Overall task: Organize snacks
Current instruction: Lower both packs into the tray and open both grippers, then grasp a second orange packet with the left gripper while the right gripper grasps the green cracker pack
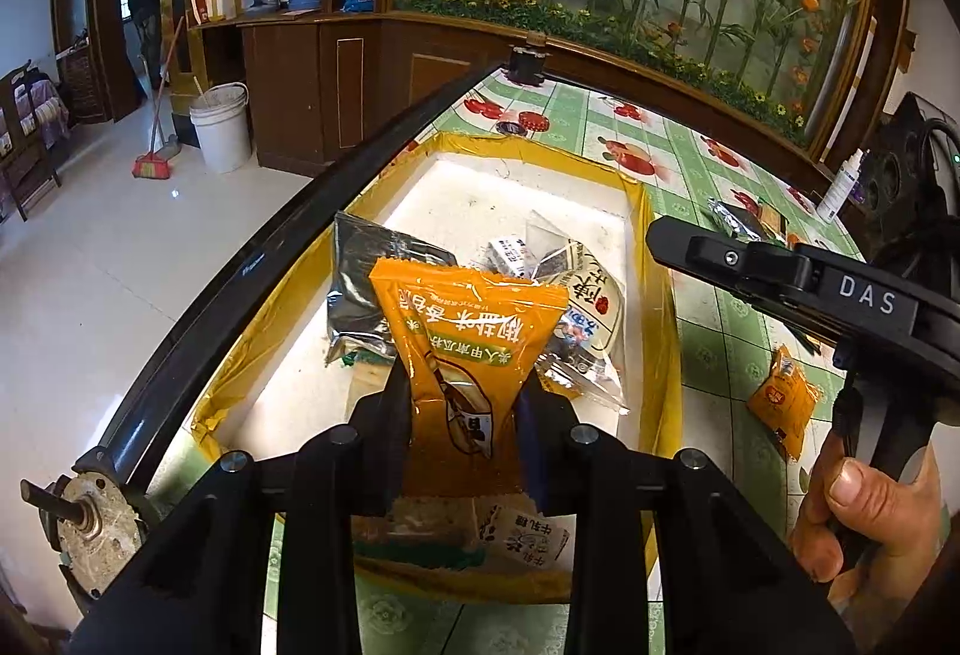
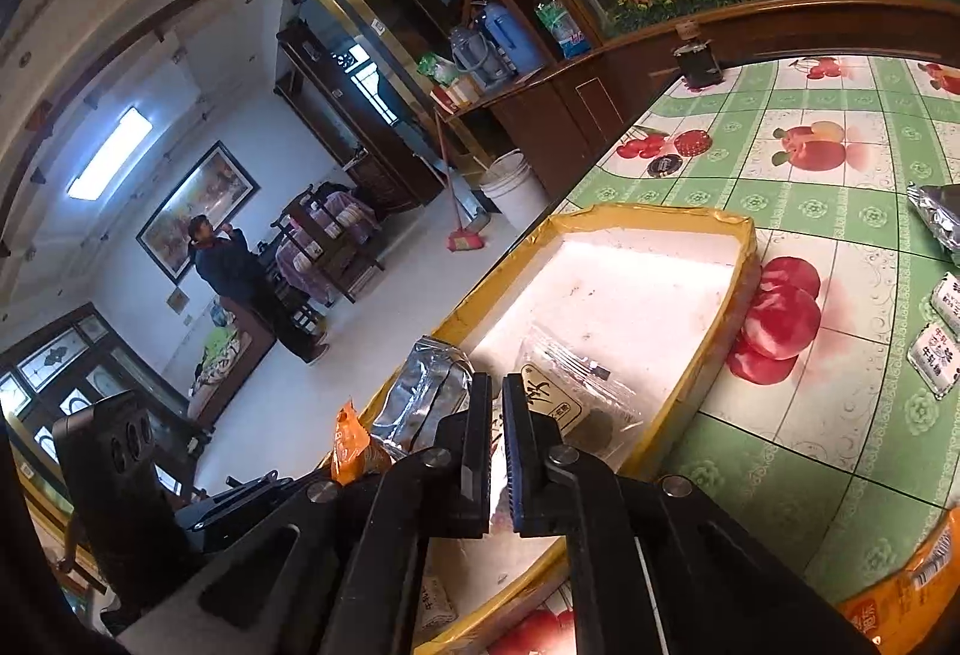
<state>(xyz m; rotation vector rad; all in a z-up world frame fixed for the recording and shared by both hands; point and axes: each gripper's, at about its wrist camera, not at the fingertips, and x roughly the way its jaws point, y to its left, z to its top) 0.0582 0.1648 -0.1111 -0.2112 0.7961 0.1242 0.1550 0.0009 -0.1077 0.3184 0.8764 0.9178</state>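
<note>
Snacks going into a yellow-rimmed tray (image 1: 645, 235).
Left claw (image 1: 462, 385) grips an orange snack packet (image 1: 468, 319) above it; right claw (image 2: 497, 439) clenched, empty.

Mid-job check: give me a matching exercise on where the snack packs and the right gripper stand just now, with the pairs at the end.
Column one:
1. orange snack packet
2. silver foil pack
3. second orange packet
4. right gripper

Column two:
A. lying on the green tablecloth, outside the tray
B. jaws shut, holding nothing
C. pinched between the left gripper fingers, above the tray
D. lying inside the yellow-rimmed tray

Pairs: 1-C, 2-D, 3-A, 4-B
</note>
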